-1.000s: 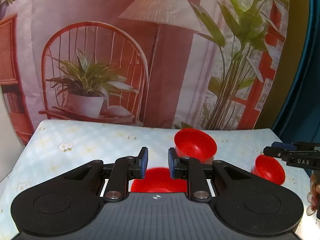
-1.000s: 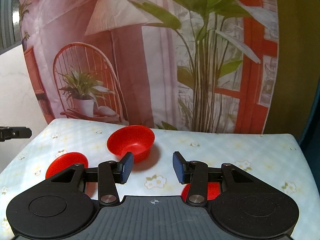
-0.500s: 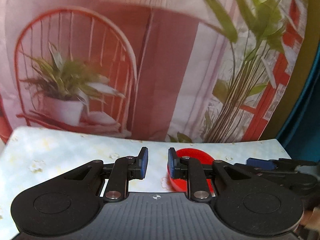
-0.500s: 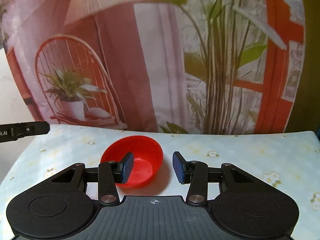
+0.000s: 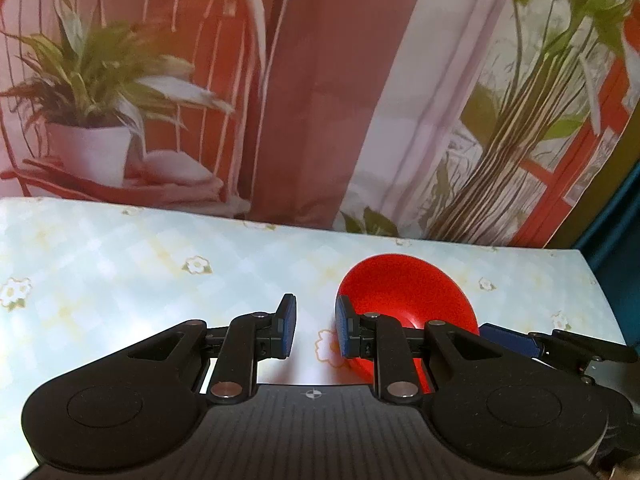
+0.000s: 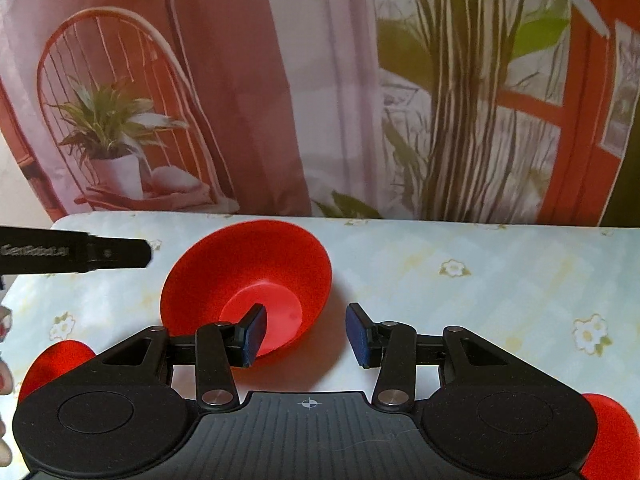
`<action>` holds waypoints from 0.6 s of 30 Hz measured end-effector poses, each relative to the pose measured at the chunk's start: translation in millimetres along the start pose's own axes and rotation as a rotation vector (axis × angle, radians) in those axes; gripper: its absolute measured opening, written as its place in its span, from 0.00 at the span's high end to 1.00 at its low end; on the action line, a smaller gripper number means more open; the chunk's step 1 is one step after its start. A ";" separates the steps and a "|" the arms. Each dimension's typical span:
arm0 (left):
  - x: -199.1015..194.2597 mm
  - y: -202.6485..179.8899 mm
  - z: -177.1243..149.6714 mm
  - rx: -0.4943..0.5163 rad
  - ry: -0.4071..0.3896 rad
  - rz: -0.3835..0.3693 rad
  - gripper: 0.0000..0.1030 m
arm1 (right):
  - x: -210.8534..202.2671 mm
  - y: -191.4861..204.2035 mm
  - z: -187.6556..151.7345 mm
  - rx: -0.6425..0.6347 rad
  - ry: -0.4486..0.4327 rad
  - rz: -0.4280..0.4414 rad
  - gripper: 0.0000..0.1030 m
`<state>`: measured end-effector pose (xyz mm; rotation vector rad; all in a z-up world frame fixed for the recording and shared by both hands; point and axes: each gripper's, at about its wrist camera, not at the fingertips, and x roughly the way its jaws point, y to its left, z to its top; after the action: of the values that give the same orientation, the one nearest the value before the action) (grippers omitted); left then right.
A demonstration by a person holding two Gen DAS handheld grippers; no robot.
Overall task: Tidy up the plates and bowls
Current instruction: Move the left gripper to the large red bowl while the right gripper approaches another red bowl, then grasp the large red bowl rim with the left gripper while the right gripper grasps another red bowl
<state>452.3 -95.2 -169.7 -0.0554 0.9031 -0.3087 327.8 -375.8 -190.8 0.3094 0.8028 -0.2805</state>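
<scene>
The right tool [image 6: 305,332] gapes wide, its left finger [image 6: 253,334] inside the red bowl [image 6: 248,280], rim between the jaws. The left tool [image 5: 315,330], narrower, holds nothing.

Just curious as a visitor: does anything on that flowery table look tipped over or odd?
Yes. The red bowl is tipped on its side, its opening facing the right claw, whose one finger reaches inside the rim. Nothing looks spilled or broken.
</scene>
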 end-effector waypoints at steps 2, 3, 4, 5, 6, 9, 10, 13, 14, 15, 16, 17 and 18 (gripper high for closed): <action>8.4 -2.0 0.2 0.008 0.023 0.009 0.78 | 3.1 -0.7 -0.6 -0.003 0.004 -0.003 0.60; 11.8 -3.1 -0.1 0.011 0.034 0.007 0.78 | 3.9 -1.0 -0.7 -0.004 0.005 -0.001 0.60; 14.4 -4.0 -0.9 0.015 0.043 -0.003 0.78 | 4.6 -1.7 -1.0 -0.003 0.006 0.006 0.60; 16.8 -5.2 -1.5 0.021 0.053 -0.012 0.78 | 5.2 -2.8 -0.9 0.000 0.009 0.016 0.60; 19.5 -6.8 -2.0 0.030 0.064 -0.018 0.78 | 5.8 -4.1 -0.8 0.001 0.011 0.023 0.63; 22.2 -14.3 -5.8 0.070 0.080 -0.033 0.80 | 5.3 -7.0 0.0 -0.006 0.008 0.029 0.76; 21.8 -15.4 -6.9 0.075 0.080 -0.039 0.82 | 4.4 -8.2 0.2 -0.003 0.005 0.035 0.79; 19.3 -17.4 -9.1 0.075 0.078 -0.049 0.85 | 2.4 -9.9 0.5 0.002 0.008 0.048 0.85; 18.8 -18.2 -9.6 0.072 0.078 -0.049 0.85 | 1.5 -10.2 0.6 0.004 0.009 0.043 0.85; 17.4 -18.3 -10.4 0.068 0.078 -0.051 0.86 | 0.3 -11.1 0.5 0.010 0.008 0.045 0.85; 16.1 -18.6 -10.9 0.066 0.078 -0.053 0.86 | -1.2 -11.9 0.3 0.018 0.008 0.049 0.86; 14.2 -19.3 -11.4 0.070 0.075 -0.053 0.86 | -2.6 -12.5 0.4 0.026 0.006 0.051 0.86; 12.1 -20.6 -11.4 0.076 0.073 -0.053 0.86 | -4.9 -13.1 0.6 0.031 0.003 0.054 0.86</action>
<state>445.5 -117.4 -182.4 0.0019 0.9622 -0.3958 320.2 -387.4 -188.9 0.3599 0.7926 -0.2421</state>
